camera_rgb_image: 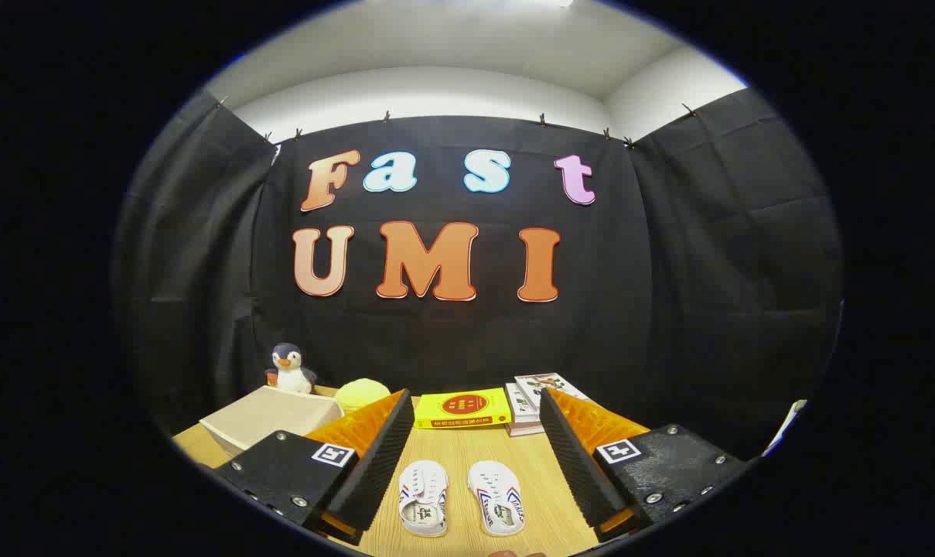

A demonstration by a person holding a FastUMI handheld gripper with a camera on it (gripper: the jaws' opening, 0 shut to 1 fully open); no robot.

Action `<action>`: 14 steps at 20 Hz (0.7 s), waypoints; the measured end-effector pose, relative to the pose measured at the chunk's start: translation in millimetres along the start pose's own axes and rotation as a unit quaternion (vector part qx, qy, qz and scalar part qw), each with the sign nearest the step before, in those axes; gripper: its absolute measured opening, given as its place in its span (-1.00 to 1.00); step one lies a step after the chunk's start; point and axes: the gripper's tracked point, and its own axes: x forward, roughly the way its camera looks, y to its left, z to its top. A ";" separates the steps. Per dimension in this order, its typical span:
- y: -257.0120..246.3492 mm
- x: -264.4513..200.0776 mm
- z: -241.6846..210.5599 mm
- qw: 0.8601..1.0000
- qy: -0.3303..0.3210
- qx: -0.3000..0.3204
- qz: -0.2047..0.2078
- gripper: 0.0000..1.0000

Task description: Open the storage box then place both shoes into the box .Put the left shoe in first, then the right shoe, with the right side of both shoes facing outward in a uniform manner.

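Note:
Two small white shoes with red and blue side stripes lie side by side on the wooden table, the left shoe and the right shoe, toes pointing away from me. They sit low between my fingers. My gripper is open, fingers wide apart and above the table, holding nothing. The beige storage box with its lid down stands beyond my left finger, at the table's left.
A penguin plush stands behind the box, a yellow round soft thing next to it. A yellow book lies ahead of the fingers, with a stack of books to its right. The wooden table ends at the booth's black cloth.

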 end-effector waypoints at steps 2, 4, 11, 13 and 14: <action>1.2 0.7 -0.5 1.000 0.002 -0.015 -0.002 0.95; 4.1 -2.2 -0.6 1.000 0.002 -0.024 -0.001 0.96; 9.6 -1.8 -12.3 1.000 0.021 -0.023 0.006 0.96; 9.3 0.7 -12.1 0.999 0.022 -0.023 0.008 0.96; 10.1 0.4 -11.8 0.999 0.022 -0.024 0.009 0.96</action>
